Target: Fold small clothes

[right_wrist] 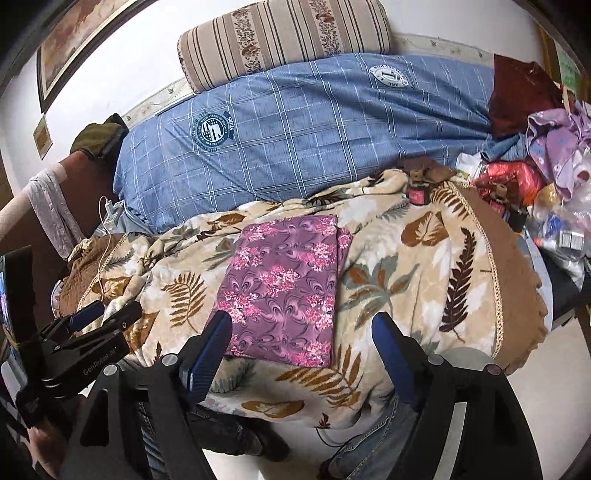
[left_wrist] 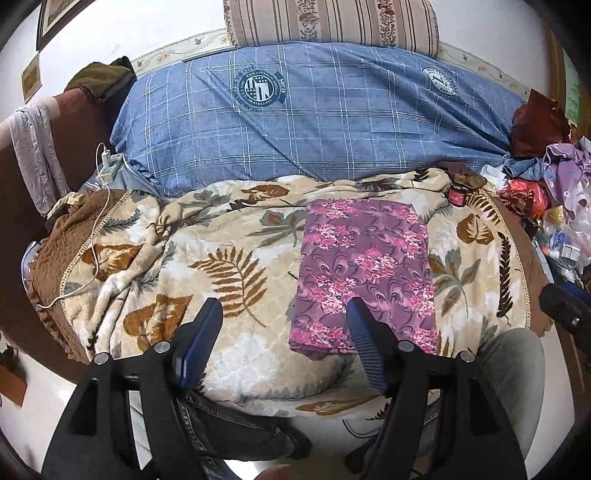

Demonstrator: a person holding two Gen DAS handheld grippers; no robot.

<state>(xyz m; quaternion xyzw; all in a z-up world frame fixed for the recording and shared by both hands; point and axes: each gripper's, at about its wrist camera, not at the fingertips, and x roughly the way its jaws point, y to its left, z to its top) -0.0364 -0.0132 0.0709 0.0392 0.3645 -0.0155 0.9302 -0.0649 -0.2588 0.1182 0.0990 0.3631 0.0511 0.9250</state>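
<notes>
A purple cloth with pink flowers [left_wrist: 364, 271] lies folded into a flat rectangle on the leaf-patterned blanket [left_wrist: 207, 266]; it also shows in the right wrist view [right_wrist: 284, 288]. My left gripper [left_wrist: 284, 310] is open and empty, held above the blanket at the cloth's near left edge. My right gripper [right_wrist: 301, 325] is open and empty, held above the cloth's near edge. The left gripper also shows at the left of the right wrist view [right_wrist: 107, 314].
A blue plaid quilt [left_wrist: 314, 122] and a striped pillow [left_wrist: 332, 22] lie behind. A charger cable [left_wrist: 99, 236] trails at the left. Clothes, bags and small jars [right_wrist: 417, 192] pile at the right [right_wrist: 546, 162]. The person's legs [left_wrist: 513, 373] are at the near edge.
</notes>
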